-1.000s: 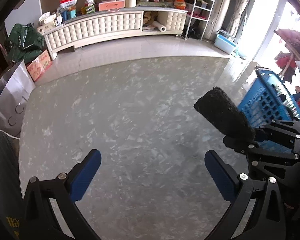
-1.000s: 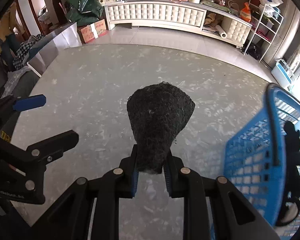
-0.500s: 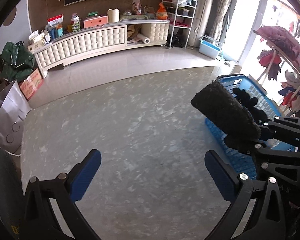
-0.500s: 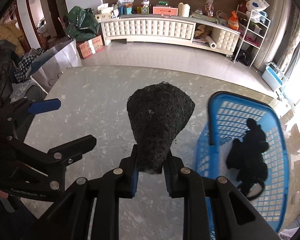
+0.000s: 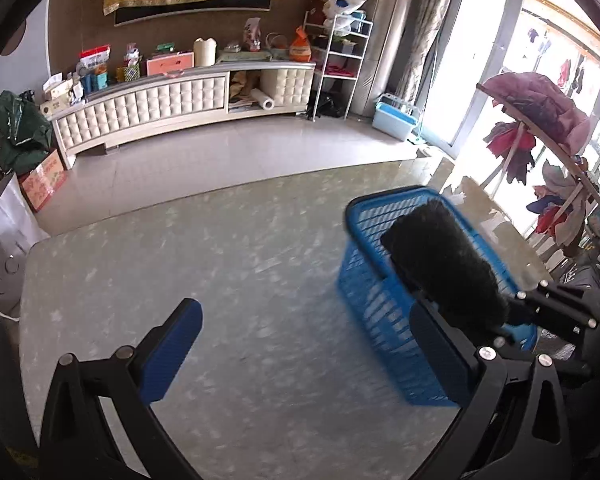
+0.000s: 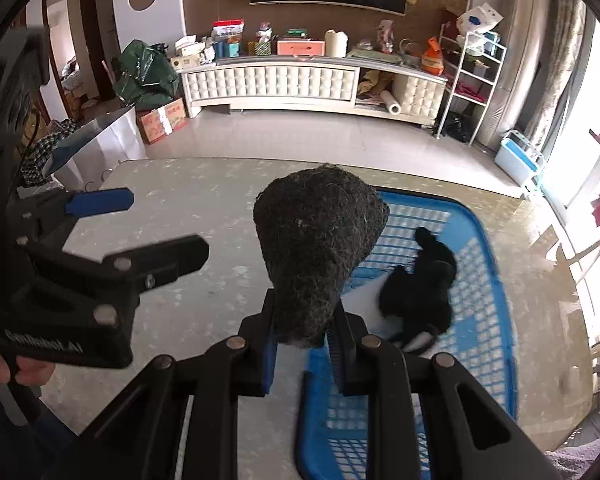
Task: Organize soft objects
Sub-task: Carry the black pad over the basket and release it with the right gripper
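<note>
My right gripper (image 6: 302, 344) is shut on a dark fuzzy soft object (image 6: 320, 248) and holds it in the air over the near left edge of a blue plastic basket (image 6: 488, 304). A black and white soft item (image 6: 420, 292) lies inside the basket. In the left wrist view the same fuzzy object (image 5: 444, 268) hangs over the basket (image 5: 380, 304), held by the right gripper (image 5: 504, 316). My left gripper (image 5: 304, 344) is open and empty above the marble tabletop (image 5: 220, 264), left of the basket.
The basket stands near the right edge of the marble table. A clothes rack (image 5: 548, 128) with hanging garments stands to the right. A white cabinet (image 6: 276, 80) and a wire shelf (image 6: 472, 80) line the far wall. Bags and boxes (image 6: 156, 92) sit on the left floor.
Both grippers have swung right and tilted up. The fuzzy object now sits over the basket instead of beside it. The left gripper stays open.
</note>
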A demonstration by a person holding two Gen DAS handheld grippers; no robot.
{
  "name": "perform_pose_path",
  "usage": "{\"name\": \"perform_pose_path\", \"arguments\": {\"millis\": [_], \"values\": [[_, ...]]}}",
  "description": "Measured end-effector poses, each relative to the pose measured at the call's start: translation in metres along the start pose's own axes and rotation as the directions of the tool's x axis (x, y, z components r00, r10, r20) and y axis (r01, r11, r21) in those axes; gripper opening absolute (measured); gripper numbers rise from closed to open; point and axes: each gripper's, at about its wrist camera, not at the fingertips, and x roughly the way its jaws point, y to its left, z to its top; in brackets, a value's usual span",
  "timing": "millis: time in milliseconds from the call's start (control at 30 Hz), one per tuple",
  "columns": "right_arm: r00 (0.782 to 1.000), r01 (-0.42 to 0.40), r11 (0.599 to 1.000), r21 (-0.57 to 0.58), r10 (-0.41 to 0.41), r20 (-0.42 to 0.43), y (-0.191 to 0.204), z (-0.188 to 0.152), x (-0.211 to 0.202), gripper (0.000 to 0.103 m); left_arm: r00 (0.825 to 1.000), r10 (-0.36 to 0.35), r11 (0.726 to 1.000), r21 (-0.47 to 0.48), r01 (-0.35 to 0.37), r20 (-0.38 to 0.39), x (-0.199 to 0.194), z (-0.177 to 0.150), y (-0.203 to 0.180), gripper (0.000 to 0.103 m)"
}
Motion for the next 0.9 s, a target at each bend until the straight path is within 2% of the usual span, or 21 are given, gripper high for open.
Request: {"name": "perform_pose_path", "arguments": {"millis": [233,467,600,733,900], "values": [[1.0,0.026,0.999,0.03,-0.026,0.012,-0.025,-0.008,-0.008,0.02,1.0,0.008,0.999,0.036,-0.008,0.013,0.009,0.009,-0.033,0.103],[0.999,0.04,0.997,0.06,-0.039,-0.01,-0.041,-0.013,-0.007,0.02,1.0,-0.008,0.998,0.055,0.007,0.004,0.019,0.015,-0.049,0.103],[0.999,0.044,0.996,0.082,-0.042,-0.033,-0.049,-0.019,-0.002,0.02,1.0,-0.016,0.997,0.074,0.018,-0.02,0.03,0.016,-0.055,0.103],[0.997,0.042,0.993,0.113,-0.035,-0.071,-0.055,-0.023,0.008,0.02,0.998,0.015,0.99,0.141,-0.007,-0.054,0.042,0.01,-0.063,0.103],[0.994,0.029,0.991,0.131,-0.015,-0.105,-0.056,-0.024,0.016,0.02,0.997,0.017,0.983,0.183,-0.003,-0.071,0.047,0.006,-0.07,0.103]]}}
